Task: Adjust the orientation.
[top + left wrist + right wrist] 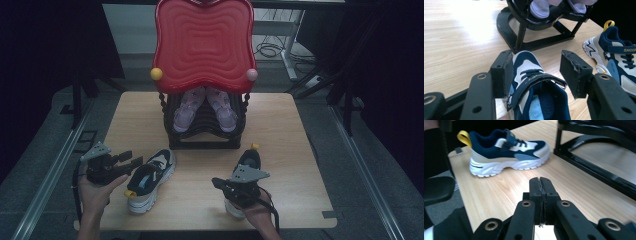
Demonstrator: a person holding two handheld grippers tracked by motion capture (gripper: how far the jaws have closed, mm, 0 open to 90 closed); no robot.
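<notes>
My left gripper (535, 72) stands wide open around the navy, cream and white child's sneaker (148, 179) near the front left of the pale wooden table (290, 130) — one pad touches its side, the other stands clear. My right gripper (541, 195) is pressed fully closed on nothing, low over the bare wood — the matching second sneaker (248, 161) sits beside the black wire shoe rack (205, 137)
</notes>
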